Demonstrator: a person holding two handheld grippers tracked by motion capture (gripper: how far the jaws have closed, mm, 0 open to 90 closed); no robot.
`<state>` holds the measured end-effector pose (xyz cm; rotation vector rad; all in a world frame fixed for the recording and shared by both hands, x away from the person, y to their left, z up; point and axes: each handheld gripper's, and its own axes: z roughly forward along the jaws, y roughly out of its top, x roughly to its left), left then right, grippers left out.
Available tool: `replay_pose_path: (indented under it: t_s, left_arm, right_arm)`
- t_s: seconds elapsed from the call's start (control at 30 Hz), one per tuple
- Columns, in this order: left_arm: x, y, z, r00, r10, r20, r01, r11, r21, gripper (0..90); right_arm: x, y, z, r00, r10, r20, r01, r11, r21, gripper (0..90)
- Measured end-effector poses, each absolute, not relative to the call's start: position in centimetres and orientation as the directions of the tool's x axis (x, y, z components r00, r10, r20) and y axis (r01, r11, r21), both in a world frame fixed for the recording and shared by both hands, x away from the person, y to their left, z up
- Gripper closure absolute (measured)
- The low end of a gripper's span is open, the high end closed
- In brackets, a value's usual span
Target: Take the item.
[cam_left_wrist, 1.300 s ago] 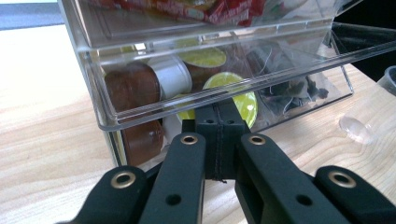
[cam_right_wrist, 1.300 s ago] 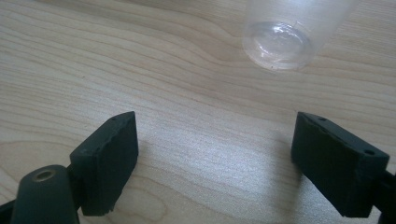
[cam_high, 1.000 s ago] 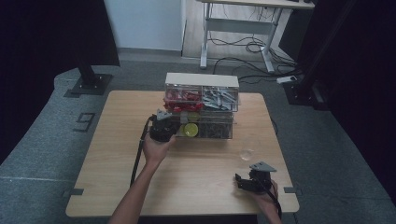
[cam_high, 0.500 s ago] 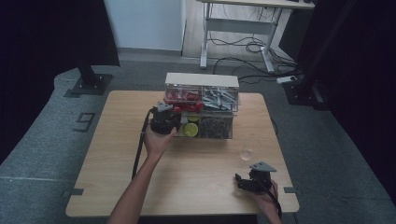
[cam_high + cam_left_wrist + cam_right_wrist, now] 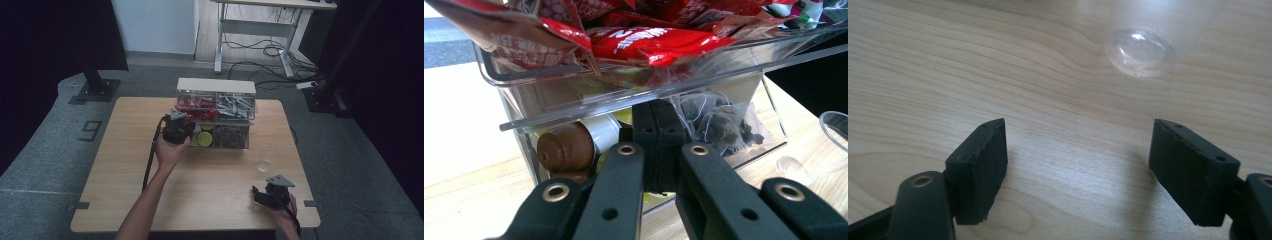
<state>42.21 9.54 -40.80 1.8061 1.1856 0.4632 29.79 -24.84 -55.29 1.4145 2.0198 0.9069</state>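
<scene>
Left hand-held gripper [image 5: 659,150] at the clear drawer [image 5: 634,95]

Pressed together, it has edged closer to the organizer (capsules below); right hand-held gripper [image 5: 1078,165], spread, jaws just narrowing, faces the cup [image 5: 1140,50].

We see a light wooden table [image 5: 130,190] standing on grey floor. Toward its far edge, near the middle, sits a clear drawer organizer [image 5: 216,112] holding red packets and capsules. A clear plastic cup [image 5: 263,165] stands nearer the right edge, well apart from it
</scene>
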Motion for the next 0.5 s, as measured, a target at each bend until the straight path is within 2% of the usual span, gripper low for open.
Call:
replay_pose_path:
  t_s: [0.5]
  left_arm:
    - [42.3,9.1,-40.8,0.490,0.857,-0.158,0.529,-0.149,0.835,90.0]
  right_arm:
    - [29.1,-22.8,-50.8,-0.396,0.918,0.024,0.485,0.187,0.854,36.1]
